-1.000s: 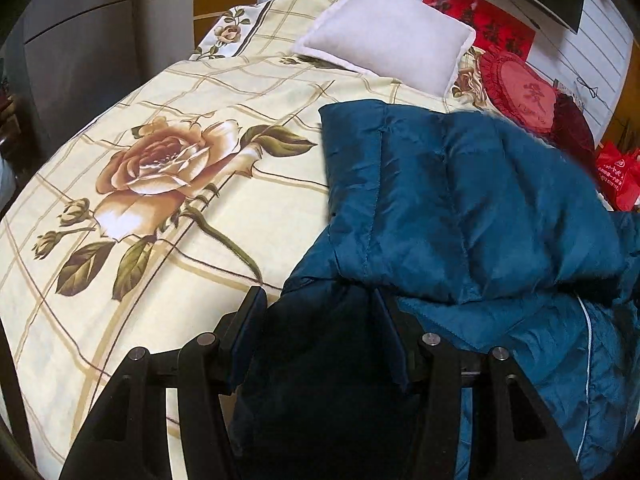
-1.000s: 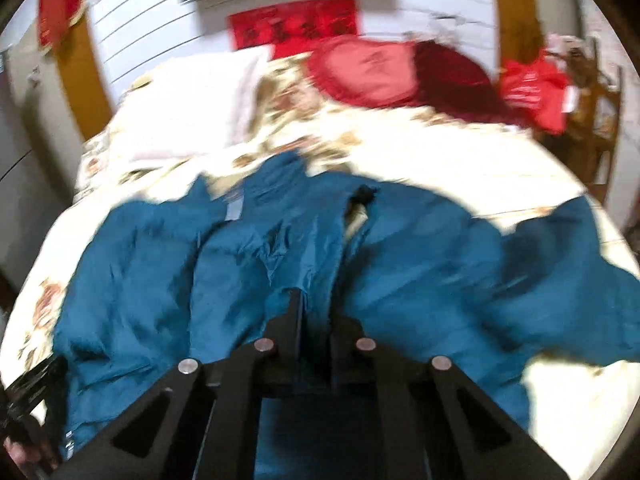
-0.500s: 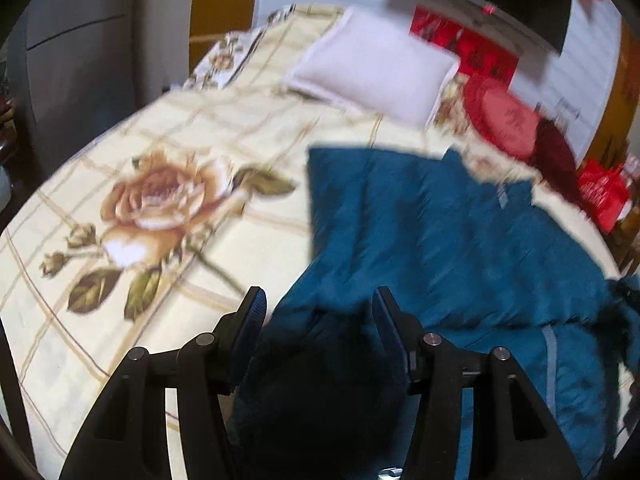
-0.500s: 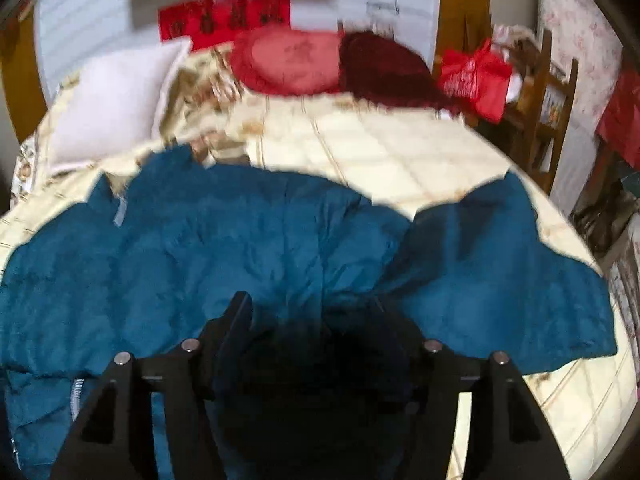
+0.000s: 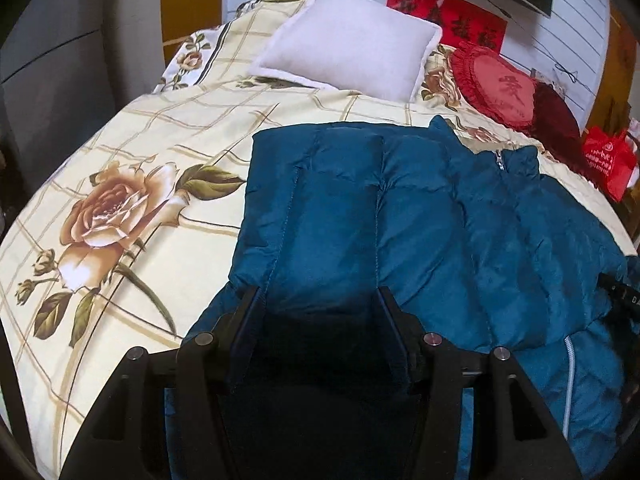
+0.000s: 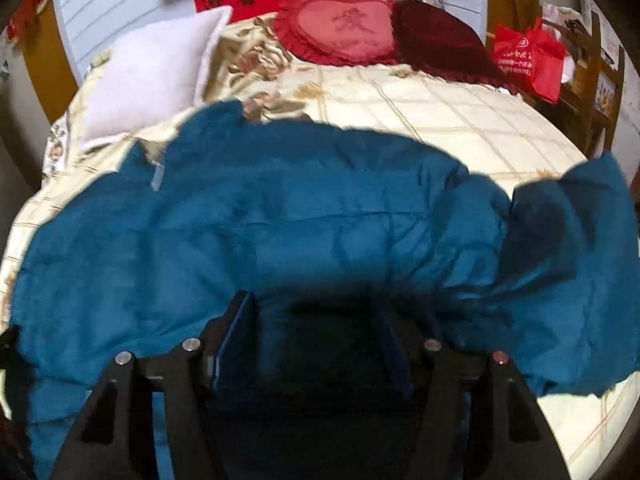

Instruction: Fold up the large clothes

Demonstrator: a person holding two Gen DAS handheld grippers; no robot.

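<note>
A large teal padded jacket (image 5: 420,216) lies spread on the bed, its left sleeve folded across the body and its collar and zipper toward the pillows. My left gripper (image 5: 318,300) is open, its jaws wide apart just above the jacket's near left part. The jacket also fills the right wrist view (image 6: 280,220), with the right sleeve (image 6: 580,260) stretched out to the right. My right gripper (image 6: 320,304) is open, low over the jacket's near edge, with nothing between its fingers.
The bed has a cream floral cover (image 5: 120,200). A white pillow (image 5: 348,44), a red heart cushion (image 5: 496,84) and a dark red cushion (image 6: 440,40) lie at the head. A red bag (image 6: 528,60) hangs on a wooden chair at the right.
My right gripper has opened and let go of the jacket fabric, and it has swung to the right. My left gripper stayed open and moved forward over the jacket.
</note>
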